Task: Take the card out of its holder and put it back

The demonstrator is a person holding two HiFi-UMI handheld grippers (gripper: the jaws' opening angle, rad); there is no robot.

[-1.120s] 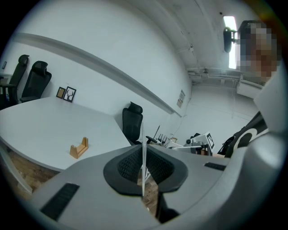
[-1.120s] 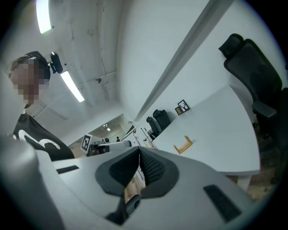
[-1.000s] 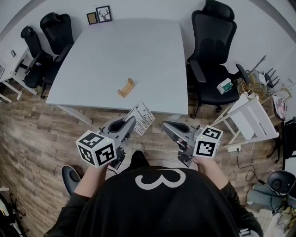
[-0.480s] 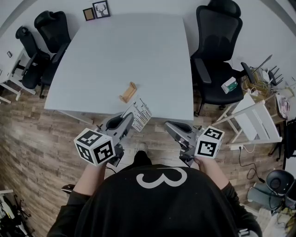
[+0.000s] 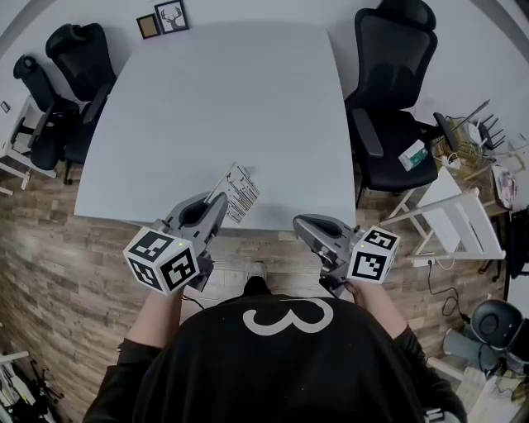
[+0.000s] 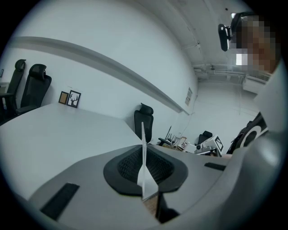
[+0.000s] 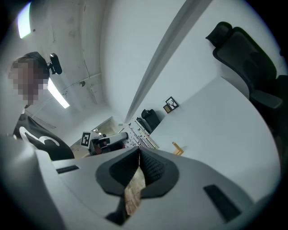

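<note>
A: L gripper (image 5: 216, 206): how were the jaws seen?

B: Nearly closed, clamped on the card (image 5: 236, 192). In the left gripper view the card was seen edge-on, pinched btwn the black pads (image 6: 128, 167) and sticking up past the tips.

A: And the R gripper (image 5: 299, 223)?

B: Its pads were seen pressed together at the tips and nothing was held. Only wood floor (image 5: 50, 248) was seen through the slit lower down.

A: Where was the card found?

B: It was held up in the air over the near edge of the white table (image 5: 215, 99), tilted, w/ the printed face shown to the head view. The wooden card holder (image 7: 177, 148) was seen lying on the table in the right gripper view, just right of the card, w/ the card out of it. Whether the two touched couldn't be told. The holder wasn't made out in the head view.

A: What else was around, and what was in the way?

B: Two framed pics (image 5: 161, 20) were stood at the table's far left corner. Black office chairs (image 5: 78, 62) were set at the left side, and another black chair (image 5: 388, 83) at the right. A white folding chair (image 5: 455, 216) was seen beyond that one. The R gripper was held beside the L, apart from it, at the table's near edge.
</note>
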